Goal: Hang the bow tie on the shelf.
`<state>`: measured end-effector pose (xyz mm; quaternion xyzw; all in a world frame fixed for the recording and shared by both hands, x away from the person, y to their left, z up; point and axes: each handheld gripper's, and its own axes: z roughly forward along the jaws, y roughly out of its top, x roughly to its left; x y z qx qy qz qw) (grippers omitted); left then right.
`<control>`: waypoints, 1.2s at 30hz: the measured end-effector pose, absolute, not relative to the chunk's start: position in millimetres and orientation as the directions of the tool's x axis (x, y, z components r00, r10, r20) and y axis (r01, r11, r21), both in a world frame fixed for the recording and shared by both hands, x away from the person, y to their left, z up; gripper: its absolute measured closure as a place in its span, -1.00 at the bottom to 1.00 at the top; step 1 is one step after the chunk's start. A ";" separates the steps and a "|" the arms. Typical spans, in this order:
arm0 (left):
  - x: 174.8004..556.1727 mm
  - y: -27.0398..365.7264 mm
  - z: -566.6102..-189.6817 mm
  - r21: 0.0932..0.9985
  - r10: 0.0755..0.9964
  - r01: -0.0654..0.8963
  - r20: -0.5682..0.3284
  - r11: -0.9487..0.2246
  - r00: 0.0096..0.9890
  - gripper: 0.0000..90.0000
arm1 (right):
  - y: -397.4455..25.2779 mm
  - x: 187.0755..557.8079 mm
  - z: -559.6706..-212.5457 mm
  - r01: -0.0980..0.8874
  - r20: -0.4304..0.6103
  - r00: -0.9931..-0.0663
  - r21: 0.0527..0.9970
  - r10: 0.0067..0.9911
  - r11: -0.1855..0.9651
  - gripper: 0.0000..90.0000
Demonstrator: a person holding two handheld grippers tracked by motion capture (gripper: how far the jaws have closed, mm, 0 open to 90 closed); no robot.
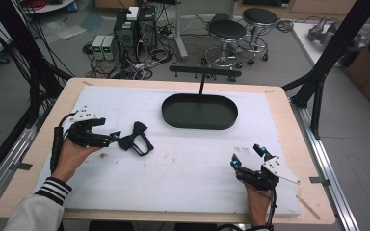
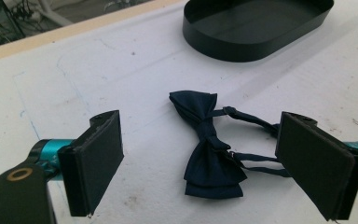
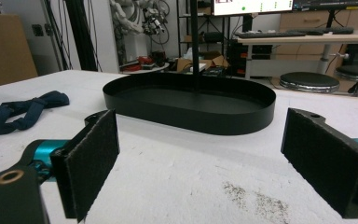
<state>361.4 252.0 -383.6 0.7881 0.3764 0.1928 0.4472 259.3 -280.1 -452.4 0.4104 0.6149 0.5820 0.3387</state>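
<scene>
Two grippers are at the table, one in each hand. The left gripper (image 1: 112,138) is low on the left side, with its jaws spread wide and nothing between them. It points at the bow tie (image 1: 136,138), which lies flat on the white mat (image 1: 192,168) just past the jaw tips. I think it is held like this to close on the bow tie next.

The right gripper (image 1: 247,155) sits near the right front of the mat, far from the bow tie. Its jaws are wide too and hold nothing. It seems to be waiting.

The black tray (image 1: 200,111) sits at the far middle of the mat, with a thin post rising behind it. The bow tie may be meant to go there.

The left gripper view shows the bow tie (image 2: 208,148) up close, with its knot and thin strap. The high view shows how far apart both hands are.
</scene>
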 end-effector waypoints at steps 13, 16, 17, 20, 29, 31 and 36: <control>390.1 220.2 -380.4 0.735 0.735 0.507 -0.017 -0.450 0.678 -0.62 | -280.9 259.7 -452.4 0.108 0.061 -0.435 0.994 0.898 -0.015 -0.77; 394.4 215.1 -379.8 0.710 0.731 0.520 -0.010 -0.475 0.682 -0.62 | -281.0 259.7 -452.4 0.111 0.065 -0.435 0.994 0.898 -0.018 -0.77; 395.8 213.3 -379.9 0.704 0.729 0.524 -0.012 -0.480 0.684 -0.62 | -281.1 259.6 -452.5 0.111 0.065 -0.434 0.994 0.899 -0.018 -0.77; 401.2 206.6 -380.2 0.673 0.721 0.534 -0.001 -0.512 0.693 -0.62 | -281.0 259.8 -452.4 0.114 0.068 -0.433 0.993 0.899 -0.020 -0.77; 409.6 192.7 -384.9 0.607 0.714 0.567 0.000 -0.557 0.701 -0.57 | -281.2 259.8 -452.3 0.118 0.076 -0.434 0.993 0.898 -0.027 -0.77; 411.4 192.0 -387.1 0.589 0.717 0.577 0.004 -0.565 0.697 -0.57 | -281.3 259.8 -452.3 0.118 0.077 -0.434 0.993 0.897 -0.028 -0.77; 413.9 189.3 -393.6 0.546 0.718 0.596 0.016 -0.589 0.696 -0.54 | -282.0 260.2 -452.4 0.115 0.075 -0.433 0.993 0.898 -0.027 -0.77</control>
